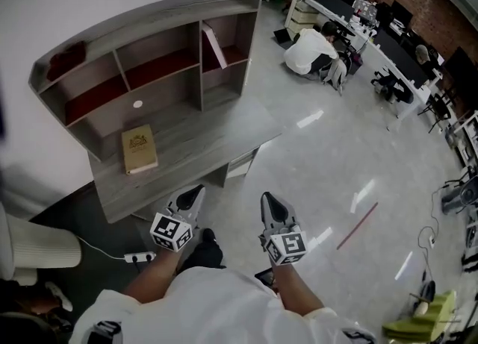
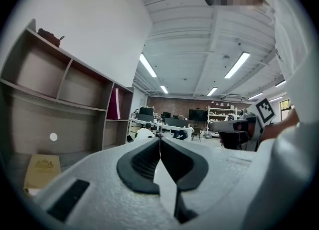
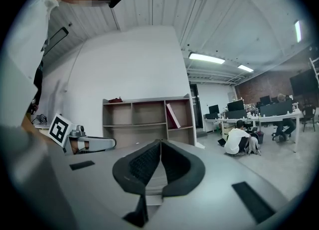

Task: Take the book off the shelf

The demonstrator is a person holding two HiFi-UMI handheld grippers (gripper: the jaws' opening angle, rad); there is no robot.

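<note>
Left gripper (image 1: 196, 195) and right gripper (image 1: 269, 201) I hold closed, empty — book (image 1: 214, 45) leans on its shelf (image 1: 149, 16), not yet taken.

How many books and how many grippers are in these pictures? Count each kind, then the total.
Books: 2, tan book flat on the desk, red book leaning in the shelf.
Grippers: 2, left gripper and right gripper, both shut.
Total: 4.

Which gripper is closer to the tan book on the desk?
Left. The left gripper hangs short of the tan book, slightly right of it; the right gripper is farther off to the right.
</note>
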